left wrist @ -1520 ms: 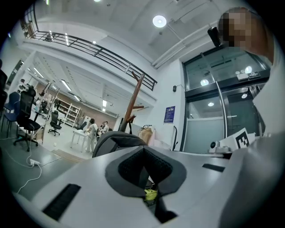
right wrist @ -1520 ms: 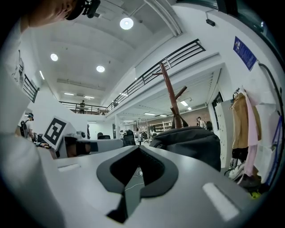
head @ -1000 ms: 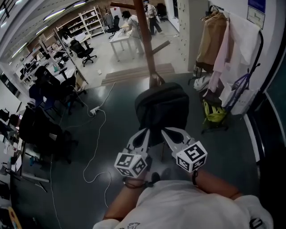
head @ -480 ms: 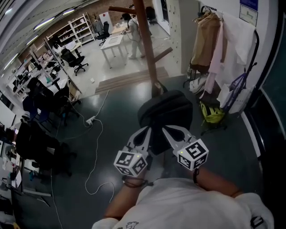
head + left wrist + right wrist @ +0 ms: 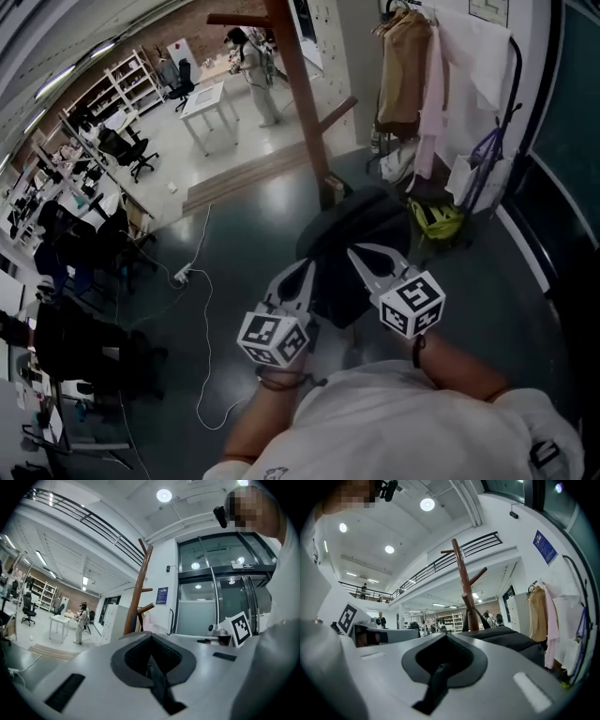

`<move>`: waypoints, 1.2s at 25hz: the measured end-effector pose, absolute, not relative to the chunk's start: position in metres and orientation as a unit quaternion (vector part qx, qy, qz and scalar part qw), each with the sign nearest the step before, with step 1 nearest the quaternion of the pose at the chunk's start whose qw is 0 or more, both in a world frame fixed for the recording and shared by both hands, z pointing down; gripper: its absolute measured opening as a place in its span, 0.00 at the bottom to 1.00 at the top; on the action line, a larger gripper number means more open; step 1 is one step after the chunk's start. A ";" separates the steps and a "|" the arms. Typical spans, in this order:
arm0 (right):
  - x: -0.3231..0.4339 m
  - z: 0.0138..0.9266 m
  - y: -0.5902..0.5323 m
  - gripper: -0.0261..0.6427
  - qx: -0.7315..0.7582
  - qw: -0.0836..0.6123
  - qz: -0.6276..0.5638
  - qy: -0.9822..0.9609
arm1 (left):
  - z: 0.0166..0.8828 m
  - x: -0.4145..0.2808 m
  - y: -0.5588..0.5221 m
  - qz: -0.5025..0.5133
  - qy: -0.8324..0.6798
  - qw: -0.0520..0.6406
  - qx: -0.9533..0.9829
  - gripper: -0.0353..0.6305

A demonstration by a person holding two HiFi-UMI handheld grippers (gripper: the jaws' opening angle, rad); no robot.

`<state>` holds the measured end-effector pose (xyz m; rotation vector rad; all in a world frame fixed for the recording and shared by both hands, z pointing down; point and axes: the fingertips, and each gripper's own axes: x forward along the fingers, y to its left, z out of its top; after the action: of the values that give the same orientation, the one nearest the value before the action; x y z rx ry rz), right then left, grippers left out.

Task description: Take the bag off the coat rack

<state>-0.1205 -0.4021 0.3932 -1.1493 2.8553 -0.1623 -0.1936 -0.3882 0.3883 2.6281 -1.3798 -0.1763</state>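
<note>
A black bag (image 5: 361,239) hangs by its strap from a low peg (image 5: 330,192) of the brown wooden coat rack (image 5: 298,103). My left gripper (image 5: 306,272) is shut, with its tips at the bag's near left side. My right gripper (image 5: 358,253) is also shut and lies over the bag's near face. In the right gripper view the shut jaws (image 5: 446,637) point upward, and the bag (image 5: 511,637) and its strap at the rack pole (image 5: 465,583) lie just beyond. The left gripper view shows shut jaws (image 5: 150,635) and the rack (image 5: 138,592) behind; the bag is hidden there.
A garment rail with coats (image 5: 412,75) and a yellow-green bag (image 5: 433,220) on the floor stand to the right. A white cable and power strip (image 5: 183,275) lie on the floor at left, near office chairs (image 5: 84,253). Beyond the rack, a person (image 5: 251,56) stands at a white table (image 5: 202,98).
The head view has swung, so the rack, bag and garment rail sit higher and farther left. Both grippers stay shut at the bag; the right one has edged forward over it.
</note>
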 end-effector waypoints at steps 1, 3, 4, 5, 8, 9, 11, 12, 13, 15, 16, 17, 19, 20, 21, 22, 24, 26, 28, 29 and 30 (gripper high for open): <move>-0.118 0.393 -0.405 0.04 -0.380 0.030 -0.052 0.923 | 0.389 -0.194 -0.390 -0.057 -0.459 0.084 0.883 0.05; -0.114 0.394 -0.413 0.04 -0.393 0.029 -0.051 0.918 | 0.392 -0.195 -0.395 -0.055 -0.455 0.086 0.884 0.05; -0.113 0.394 -0.418 0.04 -0.397 0.030 -0.052 0.916 | 0.393 -0.197 -0.397 -0.055 -0.455 0.087 0.885 0.05; -0.113 0.394 -0.422 0.04 -0.401 0.030 -0.053 0.914 | 0.394 -0.199 -0.400 -0.056 -0.454 0.089 0.885 0.05; -0.119 0.393 -0.431 0.04 -0.400 0.029 -0.053 0.914 | 0.395 -0.207 -0.406 -0.059 -0.452 0.095 0.885 0.05; -0.120 0.393 -0.434 0.04 -0.399 0.028 -0.051 0.915 | 0.396 -0.210 -0.409 -0.059 -0.452 0.097 0.885 0.05; -0.120 0.393 -0.444 0.04 -0.399 0.025 -0.051 0.915 | 0.397 -0.212 -0.416 -0.060 -0.455 0.100 0.883 0.05; -0.119 0.392 -0.450 0.04 -0.398 0.023 -0.051 0.916 | 0.398 -0.211 -0.420 -0.058 -0.454 0.102 0.883 0.05; -0.118 0.390 -0.456 0.04 -0.396 0.020 -0.050 0.917 | 0.398 -0.210 -0.425 -0.056 -0.451 0.105 0.885 0.05; -0.117 0.385 -0.469 0.04 -0.393 0.017 -0.047 0.918 | 0.397 -0.208 -0.433 -0.052 -0.447 0.107 0.886 0.05; -0.116 0.382 -0.476 0.04 -0.393 0.017 -0.045 0.918 | 0.396 -0.208 -0.436 -0.051 -0.448 0.107 0.886 0.05; -0.115 0.379 -0.482 0.05 -0.393 0.017 -0.042 0.919 | 0.395 -0.209 -0.440 -0.051 -0.450 0.106 0.885 0.05; -0.113 0.372 -0.493 0.05 -0.393 0.016 -0.035 0.919 | 0.394 -0.212 -0.449 -0.050 -0.454 0.103 0.884 0.05; -0.112 0.369 -0.499 0.05 -0.393 0.015 -0.031 0.919 | 0.393 -0.213 -0.453 -0.049 -0.457 0.102 0.882 0.05; -0.111 0.367 -0.504 0.05 -0.393 0.012 -0.028 0.919 | 0.394 -0.215 -0.458 -0.048 -0.460 0.101 0.881 0.05; -0.110 0.365 -0.508 0.05 -0.393 0.009 -0.025 0.919 | 0.393 -0.218 -0.462 -0.048 -0.464 0.101 0.879 0.05; -0.108 0.362 -0.517 0.06 -0.392 0.001 -0.019 0.920 | 0.392 -0.221 -0.469 -0.050 -0.470 0.100 0.876 0.05; -0.107 0.361 -0.527 0.07 -0.389 -0.009 -0.014 0.921 | 0.391 -0.223 -0.476 -0.051 -0.473 0.099 0.874 0.05; -0.109 0.359 -0.535 0.08 -0.385 -0.020 -0.009 0.923 | 0.390 -0.224 -0.483 -0.052 -0.475 0.098 0.873 0.05; -0.110 0.359 -0.538 0.09 -0.382 -0.025 -0.008 0.924 | 0.389 -0.224 -0.486 -0.053 -0.476 0.098 0.873 0.05; -0.112 0.358 -0.540 0.09 -0.378 -0.030 -0.006 0.925 | 0.389 -0.224 -0.488 -0.053 -0.476 0.097 0.872 0.05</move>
<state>-0.1119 -0.5405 0.3583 -1.2119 2.9637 -0.0193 -0.2237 -0.4879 0.3886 2.5829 -1.4103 -0.1578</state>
